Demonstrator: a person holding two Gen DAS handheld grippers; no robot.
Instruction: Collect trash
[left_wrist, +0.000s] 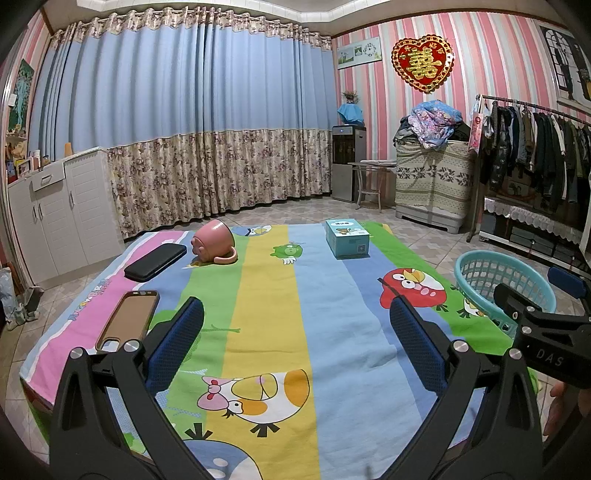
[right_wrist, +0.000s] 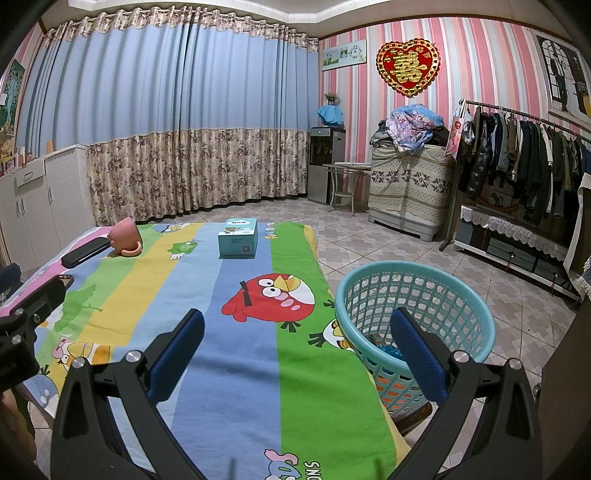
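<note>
My left gripper (left_wrist: 295, 314) is open and empty above the middle of a table covered with a striped cartoon cloth (left_wrist: 266, 295). My right gripper (right_wrist: 295, 325) is open and empty above the table's right edge; its right finger is over a teal plastic basket (right_wrist: 436, 295). The basket (left_wrist: 476, 273) stands beside the table at its right and holds something blue and orange at the bottom. On the table lie a teal carton (left_wrist: 347, 238), a tipped pink mug (left_wrist: 214, 242), a black case (left_wrist: 155, 261) and a phone (left_wrist: 129, 319).
The carton (right_wrist: 237, 238), mug (right_wrist: 125, 236) and black case (right_wrist: 86, 253) also show in the right wrist view. White cabinets (left_wrist: 55, 214) stand at the left, a clothes rack (right_wrist: 517, 155) at the right, tiled floor (right_wrist: 406, 243) around the table.
</note>
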